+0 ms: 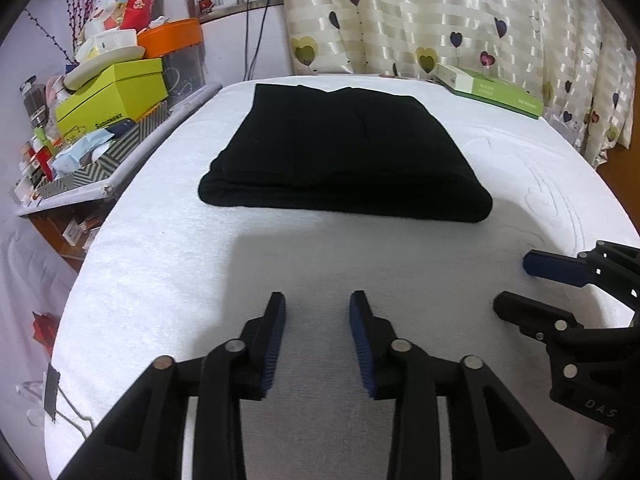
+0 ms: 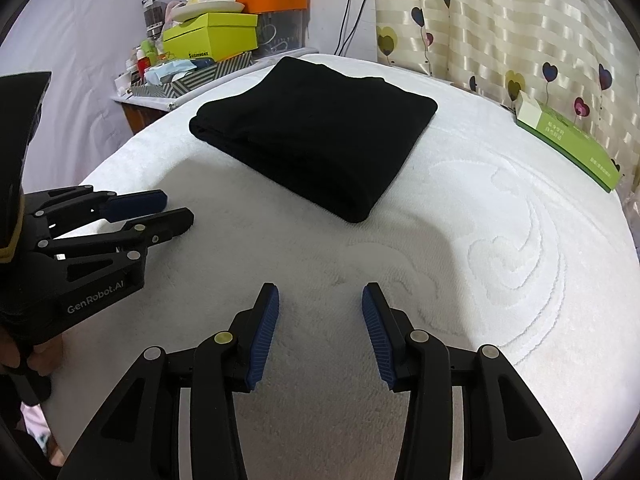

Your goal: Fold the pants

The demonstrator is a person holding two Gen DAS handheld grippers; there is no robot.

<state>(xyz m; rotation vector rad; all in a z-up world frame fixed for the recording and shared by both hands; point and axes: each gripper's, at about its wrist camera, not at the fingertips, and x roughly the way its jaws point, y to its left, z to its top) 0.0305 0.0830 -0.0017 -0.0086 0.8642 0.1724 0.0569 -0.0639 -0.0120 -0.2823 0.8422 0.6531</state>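
Observation:
Black pants [image 1: 344, 152] lie folded into a thick rectangle on the white towel-covered table [image 1: 192, 280], also visible as the black pants [image 2: 316, 132] in the right wrist view. My left gripper [image 1: 318, 300] hovers open over the bare towel, well short of the pants' near edge, with nothing between its fingers. My right gripper [image 2: 320, 292] is open too, empty, and just as far back. Each gripper shows in the other's view: the right gripper [image 1: 516, 284] at the right edge, the left gripper [image 2: 176, 208] at the left, held by a hand [image 2: 24, 356].
A green flat box [image 1: 492, 90] lies at the table's far right by the heart-print curtain [image 1: 440, 16]. A cluttered side shelf with a lime box [image 1: 112, 96], an orange bin [image 1: 172, 36] and a bowl stands to the left. The towel [image 2: 520, 264] has raised swirl patterns.

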